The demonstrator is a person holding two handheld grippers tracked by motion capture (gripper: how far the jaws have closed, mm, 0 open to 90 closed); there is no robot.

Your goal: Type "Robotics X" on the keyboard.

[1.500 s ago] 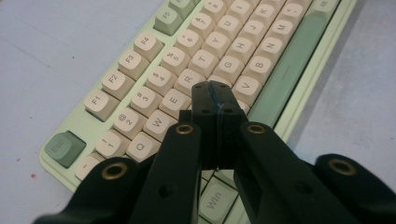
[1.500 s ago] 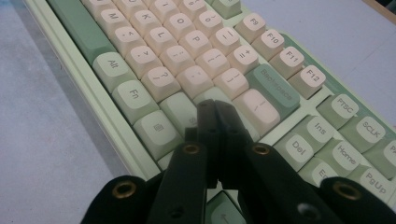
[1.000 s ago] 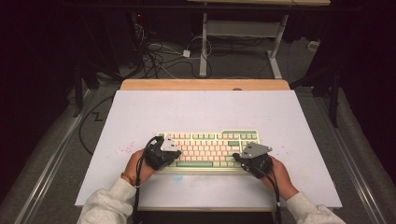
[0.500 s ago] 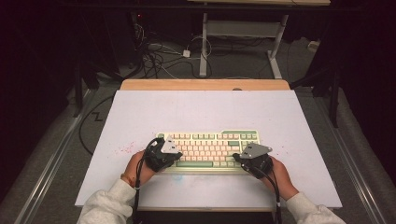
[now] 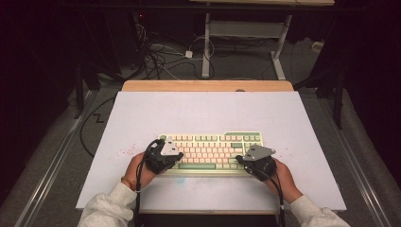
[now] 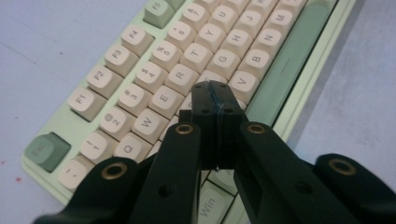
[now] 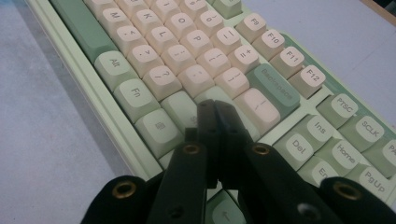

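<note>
Left hand-held gripper [image 5: 176,156]: jaws pressed together, nothing between them, tips over the left end of the keyboard [image 5: 213,147]. Right hand-held gripper [image 5: 242,161]: jaws likewise closed and empty, at the keyboard's right end. From the high view I see the keyboard lying near the front edge of the white table [image 5: 208,109], a hand behind each gripper. The left gripper view adds key legends: tips just above the C/V row. The right gripper view places its tips near Enter, below Backspace [image 7: 275,88].
</note>
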